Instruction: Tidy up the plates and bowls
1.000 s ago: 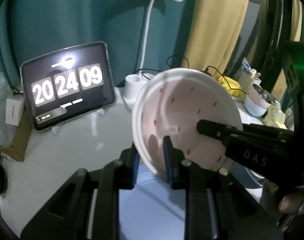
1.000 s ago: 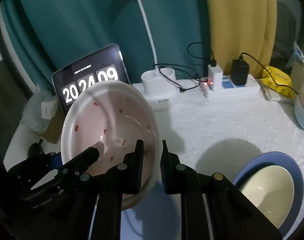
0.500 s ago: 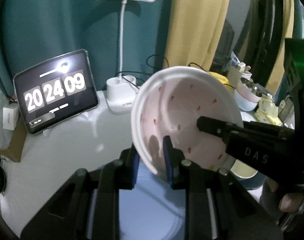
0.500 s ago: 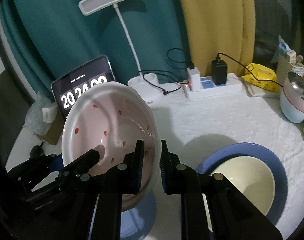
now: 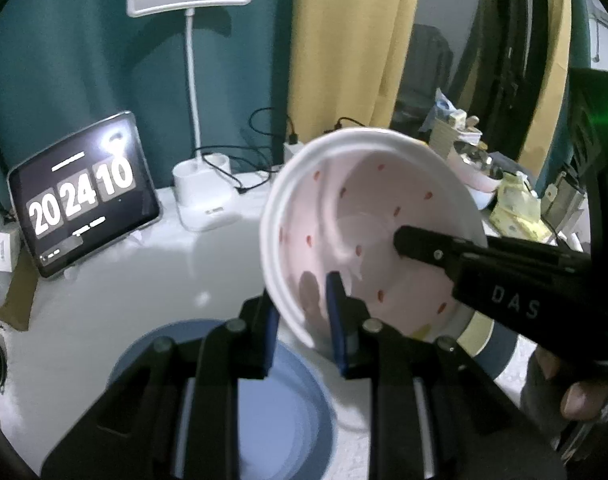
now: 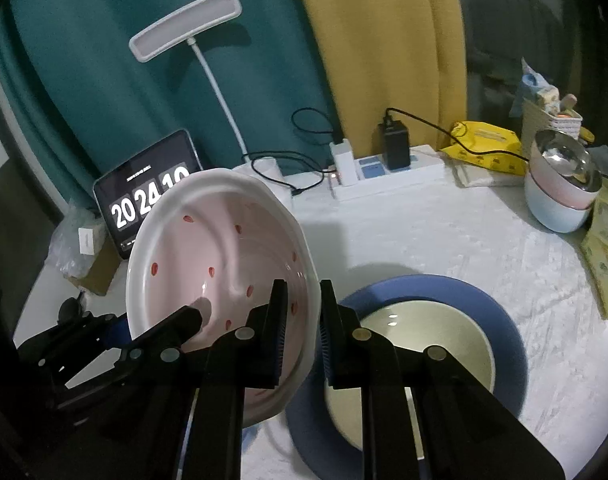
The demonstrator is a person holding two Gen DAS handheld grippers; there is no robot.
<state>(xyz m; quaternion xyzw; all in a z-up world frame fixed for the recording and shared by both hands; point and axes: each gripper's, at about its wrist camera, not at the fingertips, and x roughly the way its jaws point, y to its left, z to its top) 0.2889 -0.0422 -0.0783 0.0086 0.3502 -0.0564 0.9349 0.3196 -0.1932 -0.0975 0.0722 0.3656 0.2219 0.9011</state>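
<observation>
A pink bowl with red spots [image 5: 368, 216] [image 6: 224, 256] hangs tilted in the air, carried by both grippers. My left gripper [image 5: 302, 320] is shut on its left rim, one blue pad inside and one outside. My right gripper [image 6: 304, 320] is shut on the opposite rim, and one of its fingers [image 5: 408, 240] reaches into the bowl. A blue plate [image 6: 504, 332] lies on the table just right of the pink bowl, with a cream bowl [image 6: 424, 344] in it. Under the left gripper lies a second blue plate [image 5: 288, 420].
At the back stand a tablet clock [image 5: 80, 196], a white desk lamp [image 5: 202, 196] and a power strip with chargers [image 6: 384, 168]. Stacked bowls topped by a metal one [image 6: 560, 192] and yellow packets [image 6: 484, 140] sit at the far right. The table has a white cloth [image 6: 444, 240].
Both grippers have carried the pink bowl to the right, so the blue plate with the cream bowl has come fully into the right wrist view. The clock has ticked over.
</observation>
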